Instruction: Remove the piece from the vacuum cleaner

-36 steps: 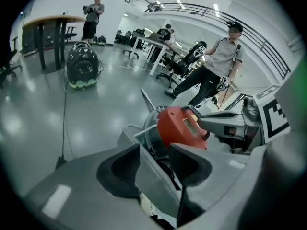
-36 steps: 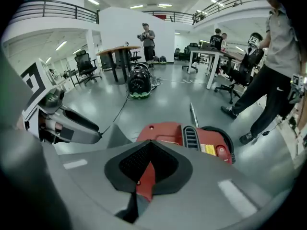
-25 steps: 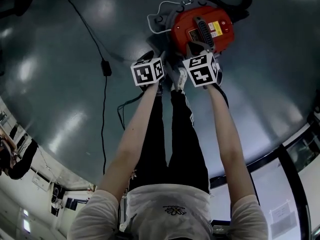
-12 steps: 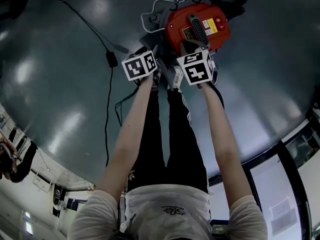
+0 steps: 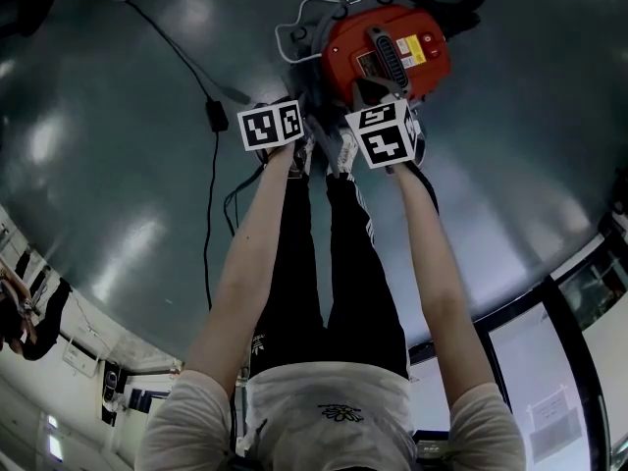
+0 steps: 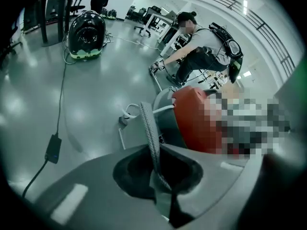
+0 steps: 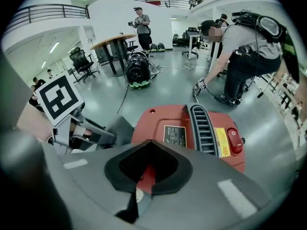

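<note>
Vacuum cleaner [image 5: 392, 52]: stood on the grey floor [image 5: 118, 165], directly ahead of both grippers. Left gripper [image 6: 154, 152]: was clamped on a grey ribbed piece [image 6: 147, 123] running from the jaws up to the cleaner's grey end. Right gripper [image 7: 146, 150]: was held with jaws together over the cleaner's red top, near the black vent [image 7: 204, 128].

One red vacuum cleaner [image 5: 345, 47], one braided cord [image 6: 149, 128], two grippers [image 6: 160, 181] [image 7: 143, 178].
</note>
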### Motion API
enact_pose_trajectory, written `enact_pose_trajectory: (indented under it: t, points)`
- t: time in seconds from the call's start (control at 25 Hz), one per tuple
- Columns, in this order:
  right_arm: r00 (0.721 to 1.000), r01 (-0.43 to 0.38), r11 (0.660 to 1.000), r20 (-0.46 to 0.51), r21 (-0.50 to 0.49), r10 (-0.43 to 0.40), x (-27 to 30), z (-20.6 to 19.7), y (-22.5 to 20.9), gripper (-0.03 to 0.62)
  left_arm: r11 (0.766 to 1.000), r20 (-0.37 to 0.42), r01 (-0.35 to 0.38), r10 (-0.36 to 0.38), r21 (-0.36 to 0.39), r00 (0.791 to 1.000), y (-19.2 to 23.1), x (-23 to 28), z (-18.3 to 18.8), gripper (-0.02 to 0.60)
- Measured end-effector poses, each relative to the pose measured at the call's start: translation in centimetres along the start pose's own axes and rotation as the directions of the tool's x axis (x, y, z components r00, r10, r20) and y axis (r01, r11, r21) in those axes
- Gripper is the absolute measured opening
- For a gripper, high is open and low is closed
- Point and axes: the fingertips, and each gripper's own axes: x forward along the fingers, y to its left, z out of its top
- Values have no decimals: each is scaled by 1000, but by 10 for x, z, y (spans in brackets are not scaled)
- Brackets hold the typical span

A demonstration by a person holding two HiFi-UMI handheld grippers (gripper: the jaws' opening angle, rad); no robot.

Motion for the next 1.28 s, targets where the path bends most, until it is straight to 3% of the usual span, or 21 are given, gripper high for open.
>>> enact_pose_trajectory:
  t: [0.16, 0.28, 0.4, 0.52, 0.8, 1.0, 1.2, 1.28]
  points:
    - [1000, -12, 1000, -17, 9, 12, 1, -1, 0, 26, 1000, 0, 2, -2, 22, 1000, 4, -2, -1, 12]
    - [998, -12, 999, -61, -43, 9, 5, -1, 1, 26, 999, 1, -26, 26, 22, 1000, 18, -8, -7, 11]
    - [993, 20, 993, -111, -116, -33, 6, -5, 0, 23, 1000, -7, -27, 27, -7, 1000, 24, -9, -16, 12]
    - [986, 60, 987, -146, -152, -82, 4, -4, -1, 15, 999, -10, -34, 34, 11, 999, 21, -12, -19, 12]
    - [981, 69, 986, -168, -150, -94, 8, -2, 3, 15, 998, -11, -53, 53, 43, 999, 33, -17, -31, 14]
    - [973, 92, 983, -195, -159, -122, 8, -4, 0, 15, 999, 0, -49, 49, 14, 999, 34, -20, -38, 14]
    - [971, 95, 981, -200, -170, -128, 5, -4, 1, 15, 993, -7, -65, 64, -103, 998, 42, -27, -61, 14]
    - [971, 96, 981, -201, -170, -130, 6, -4, 1, 15, 990, -87, -138, 136, -19, 987, 62, -34, -87, 12]
